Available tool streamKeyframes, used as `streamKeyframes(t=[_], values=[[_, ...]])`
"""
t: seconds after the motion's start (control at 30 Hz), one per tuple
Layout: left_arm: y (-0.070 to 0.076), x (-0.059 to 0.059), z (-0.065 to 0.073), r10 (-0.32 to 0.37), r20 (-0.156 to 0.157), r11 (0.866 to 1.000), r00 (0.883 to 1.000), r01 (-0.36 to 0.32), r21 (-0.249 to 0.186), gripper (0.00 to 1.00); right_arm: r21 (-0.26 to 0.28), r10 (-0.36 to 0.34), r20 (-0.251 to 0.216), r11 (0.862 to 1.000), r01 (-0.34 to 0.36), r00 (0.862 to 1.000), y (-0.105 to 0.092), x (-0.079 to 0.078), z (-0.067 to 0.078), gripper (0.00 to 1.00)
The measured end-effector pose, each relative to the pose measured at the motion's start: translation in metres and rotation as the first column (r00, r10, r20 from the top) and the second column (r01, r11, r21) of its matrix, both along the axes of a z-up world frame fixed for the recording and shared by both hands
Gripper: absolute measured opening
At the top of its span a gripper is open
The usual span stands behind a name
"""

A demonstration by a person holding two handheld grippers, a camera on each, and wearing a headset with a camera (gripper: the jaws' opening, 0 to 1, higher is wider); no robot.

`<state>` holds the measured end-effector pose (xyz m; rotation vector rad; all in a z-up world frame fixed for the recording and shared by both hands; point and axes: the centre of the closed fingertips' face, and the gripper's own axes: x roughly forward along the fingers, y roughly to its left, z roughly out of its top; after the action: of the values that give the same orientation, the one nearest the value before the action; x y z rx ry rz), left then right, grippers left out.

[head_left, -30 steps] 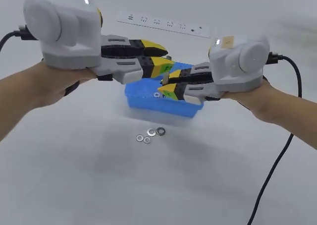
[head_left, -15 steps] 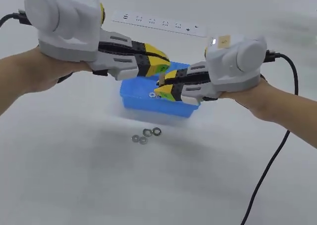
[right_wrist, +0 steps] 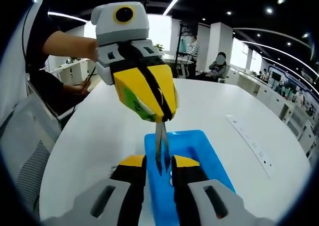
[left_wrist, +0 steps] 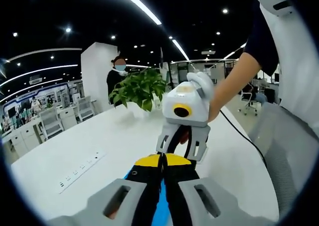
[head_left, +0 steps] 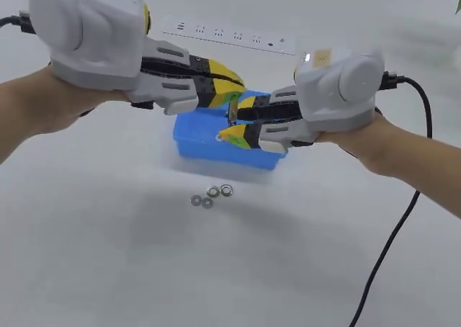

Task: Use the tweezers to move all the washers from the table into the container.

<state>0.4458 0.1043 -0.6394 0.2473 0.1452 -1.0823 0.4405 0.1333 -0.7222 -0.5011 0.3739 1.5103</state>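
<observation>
Thin metal tweezers point(right_wrist: 160, 146) hang down from my left gripper point(right_wrist: 162, 117), which is shut on their top end. Their legs run between the jaws of my right gripper point(right_wrist: 158, 162), which close around them over the blue container point(right_wrist: 199, 151). In the head view, the left gripper point(head_left: 238, 82) reaches in from the upper left. The right gripper point(head_left: 229, 124) meets it from the right above the blue container point(head_left: 193, 145). Three small washers point(head_left: 211, 195) lie together on the white table in front of the container. In the left gripper view, the left gripper point(left_wrist: 162, 160) points at the right gripper point(left_wrist: 183, 111).
A white power strip point(head_left: 227, 36) lies at the back of the table, and a black cable point(head_left: 392, 226) trails from the right gripper. A potted plant point(left_wrist: 139, 89) stands on the far table edge. People and office desks are in the background.
The picture has shifted a little. Both grippers stay together over the blue container with the tweezers between them, and the three washers have not moved.
</observation>
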Motion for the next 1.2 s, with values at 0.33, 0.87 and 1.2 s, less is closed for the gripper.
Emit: streamKeyframes(t=[0.33, 0.87, 1.2], values=[[-0.011, -0.027, 0.016, -0.040, 0.071, 0.997, 0.997, 0.035, 0.065, 0.04, 0.018, -0.100, 0.027, 0.995, 0.099, 0.995, -0.014, 0.003, 0.008, 0.37], [-0.011, -0.055, 0.024, 0.020, 0.097, 1.000, 0.995, -0.021, 0.014, 0.04, 0.030, -0.217, 0.028, 0.976, 0.216, 0.976, -0.040, -0.019, 0.016, 0.54], [-0.001, -0.071, 0.019, 0.051, 0.092, 0.997, 0.994, -0.046, -0.060, 0.04, 0.049, -0.304, -0.047, 0.951, 0.306, 0.952, -0.063, -0.033, 0.008, 0.64]])
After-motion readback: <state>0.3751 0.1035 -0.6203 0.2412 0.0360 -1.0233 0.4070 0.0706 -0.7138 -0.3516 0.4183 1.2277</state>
